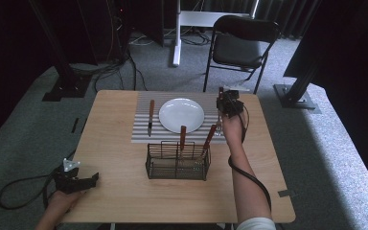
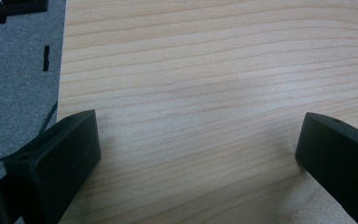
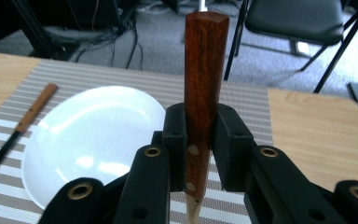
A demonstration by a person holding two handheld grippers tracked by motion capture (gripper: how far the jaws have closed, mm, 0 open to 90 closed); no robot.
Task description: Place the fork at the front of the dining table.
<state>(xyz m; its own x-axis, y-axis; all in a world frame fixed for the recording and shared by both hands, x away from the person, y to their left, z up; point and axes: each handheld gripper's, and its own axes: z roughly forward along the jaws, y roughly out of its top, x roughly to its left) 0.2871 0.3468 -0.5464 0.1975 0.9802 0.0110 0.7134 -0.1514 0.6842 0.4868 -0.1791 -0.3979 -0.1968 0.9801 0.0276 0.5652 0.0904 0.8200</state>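
One white plate [image 1: 181,115], one striped placemat [image 1: 143,132], one wire basket [image 1: 177,163], one chair [image 1: 242,45] and four wooden-handled utensils (two standing in the basket).

The left gripper [image 1: 90,179] is black, with a pale grey three-cornered plate [image 1: 70,165] on top and a black cable [image 1: 14,184] trailing off in a loop over the grey carpet. In the left gripper view its two jaws are chunky matt black blocks with rounded edges. The right gripper [image 1: 224,109] is also black; in the right gripper view its arms carry brass-coloured ringed screw holes [image 3: 152,151], and its inner pads [image 3: 175,135] are squared black blocks. A thick black cable [image 1: 249,177] runs along the person's bare right forearm. A white short sleeve [image 1: 255,224] shows at the upper arm.
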